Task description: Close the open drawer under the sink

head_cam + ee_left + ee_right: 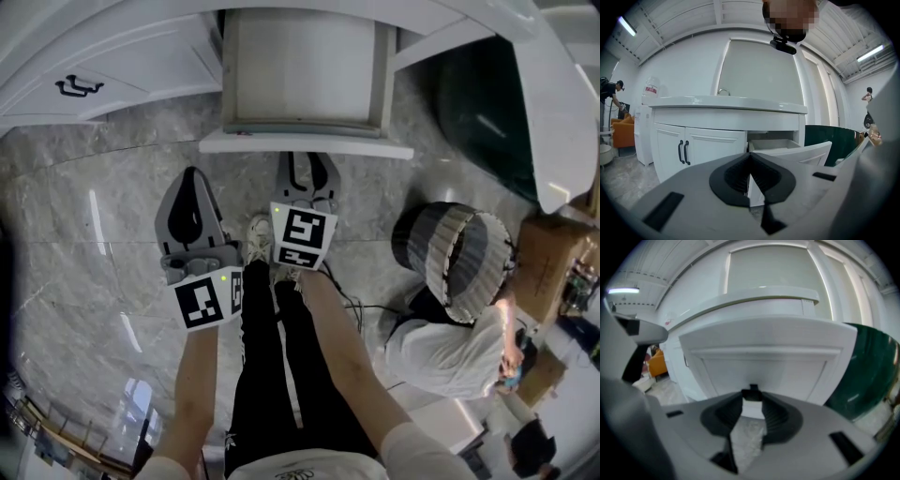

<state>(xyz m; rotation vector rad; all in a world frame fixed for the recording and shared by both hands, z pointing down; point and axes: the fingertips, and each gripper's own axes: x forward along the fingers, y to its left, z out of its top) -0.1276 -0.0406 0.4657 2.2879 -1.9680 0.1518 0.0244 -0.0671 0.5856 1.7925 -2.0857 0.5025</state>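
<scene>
White paneled drawer point(764, 348) open; right gripper point(752, 400) fingers pinch its black handle point(752, 392); left gripper point(749, 159) fingers together, empty.

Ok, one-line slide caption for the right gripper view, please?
Right gripper closed on the dark handle at the white front of the open drawer.
</scene>
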